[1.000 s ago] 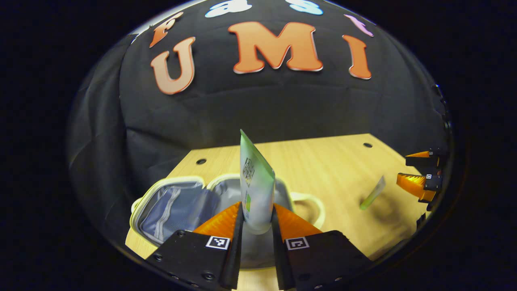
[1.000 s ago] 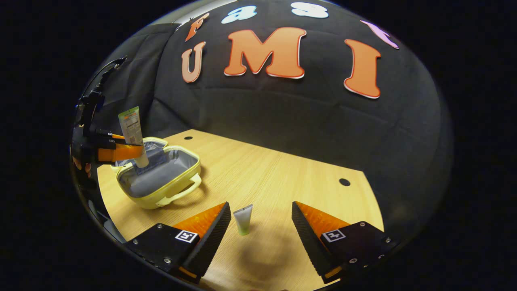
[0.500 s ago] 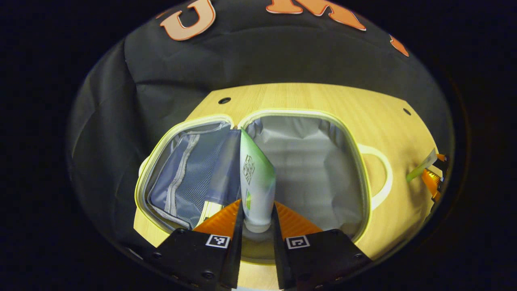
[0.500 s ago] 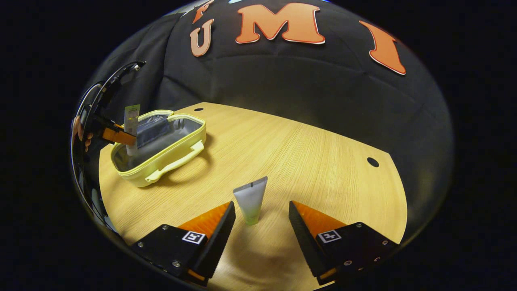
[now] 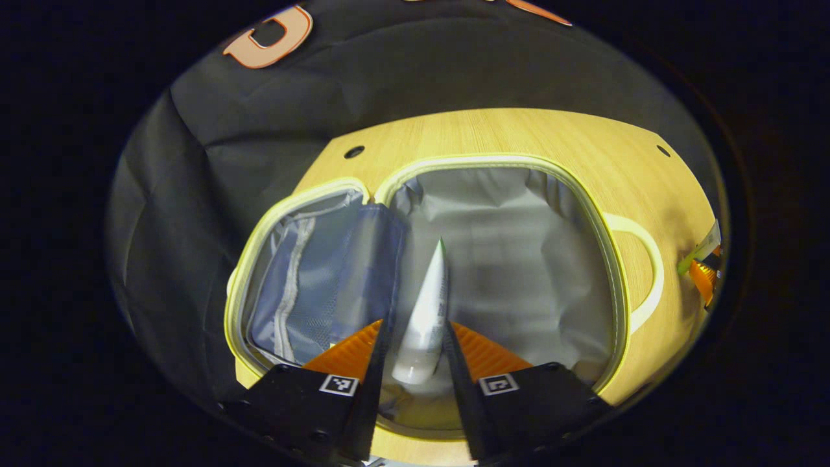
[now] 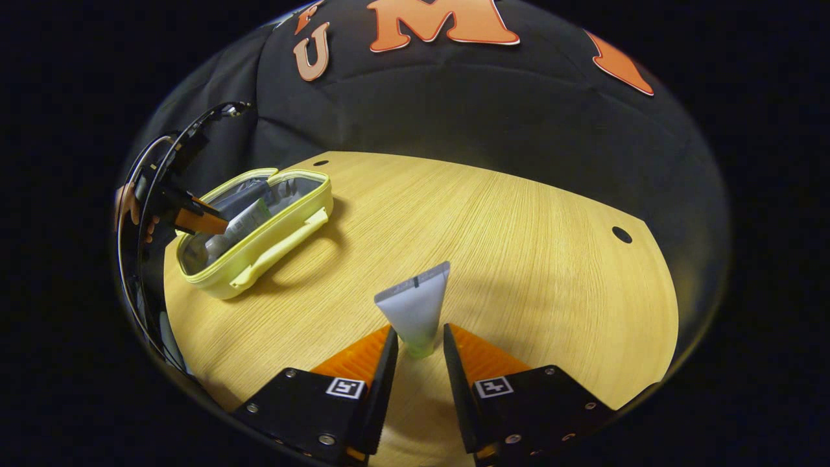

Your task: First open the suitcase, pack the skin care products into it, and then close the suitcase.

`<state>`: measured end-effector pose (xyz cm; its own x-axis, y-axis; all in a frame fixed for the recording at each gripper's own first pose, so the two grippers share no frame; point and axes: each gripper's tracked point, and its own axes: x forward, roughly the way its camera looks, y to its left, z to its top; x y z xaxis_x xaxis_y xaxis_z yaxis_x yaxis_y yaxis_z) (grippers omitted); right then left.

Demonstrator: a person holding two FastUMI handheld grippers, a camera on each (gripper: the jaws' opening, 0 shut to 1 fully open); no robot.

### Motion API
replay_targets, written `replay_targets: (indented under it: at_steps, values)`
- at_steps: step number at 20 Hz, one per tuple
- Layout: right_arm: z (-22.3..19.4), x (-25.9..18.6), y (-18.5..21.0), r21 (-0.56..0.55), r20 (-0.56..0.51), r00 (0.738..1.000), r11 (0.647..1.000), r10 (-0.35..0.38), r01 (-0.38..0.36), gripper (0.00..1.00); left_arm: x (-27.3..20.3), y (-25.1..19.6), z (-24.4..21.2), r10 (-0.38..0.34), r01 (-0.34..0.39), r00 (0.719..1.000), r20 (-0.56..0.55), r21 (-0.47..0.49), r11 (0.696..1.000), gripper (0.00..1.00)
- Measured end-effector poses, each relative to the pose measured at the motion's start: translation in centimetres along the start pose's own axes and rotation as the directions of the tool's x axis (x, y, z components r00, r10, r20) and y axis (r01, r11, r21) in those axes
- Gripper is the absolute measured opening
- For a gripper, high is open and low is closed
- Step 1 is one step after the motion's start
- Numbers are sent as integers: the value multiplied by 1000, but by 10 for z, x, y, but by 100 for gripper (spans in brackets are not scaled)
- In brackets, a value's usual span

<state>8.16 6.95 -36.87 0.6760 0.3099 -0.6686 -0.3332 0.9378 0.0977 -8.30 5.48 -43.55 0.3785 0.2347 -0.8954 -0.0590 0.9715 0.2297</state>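
Observation:
The yellow suitcase (image 5: 493, 159) lies open on the table, its grey lining and blue mesh lid pocket (image 5: 311, 272) showing. A white-and-green tube (image 5: 428, 311) leans forward into the grey half, its cap loose between the slightly parted fingers of my left gripper (image 5: 415, 327). In the right gripper view the same tube (image 6: 249, 217) rests inside the suitcase (image 6: 259, 253) beside the left gripper (image 6: 207, 220). A small grey tube (image 6: 415, 308) stands on its green cap, with my right gripper (image 6: 418, 331) shut on its lower end. That small tube (image 5: 699, 248) also sits at the far right of the left gripper view.
The wooden table (image 6: 519, 246) stretches wide to the right of the suitcase and has a round hole (image 6: 621, 234) near its far edge. The suitcase handle (image 5: 648, 272) sticks out toward the right gripper. Black cloth walls stand behind the table.
My left gripper sank toward the case and loosened, and the big tube tipped forward into the grey half. My right gripper's fingers came together on the small tube.

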Motion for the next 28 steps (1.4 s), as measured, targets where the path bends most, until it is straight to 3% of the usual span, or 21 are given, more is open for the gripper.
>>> replay_targets:
  at_steps: [1,2,6,14,21,25,28]
  values:
    - [-2,1,1,8,-7,1000,1000,5,-5,41,-5,1,0,-2,2,1000,18,-5,1000,58]
    - [0,0,2,19,-6,1000,1000,6,-6,34,-11,4,4,-3,3,999,44,-12,1000,59]
    - [0,-3,9,38,-23,1000,999,14,-13,37,-36,17,19,-7,15,984,181,-44,999,77]
    - [47,-39,46,7,60,998,1000,29,-30,35,-80,54,39,23,31,920,392,-130,991,80]
    - [94,-61,121,-58,112,985,991,130,-124,34,-114,103,54,44,93,851,524,-233,968,87]
    - [100,-48,173,-75,76,978,980,192,-187,34,-129,145,45,95,62,823,561,-254,965,90]
    - [101,-35,208,-72,38,971,970,235,-232,34,-126,174,33,132,16,818,560,-250,968,90]
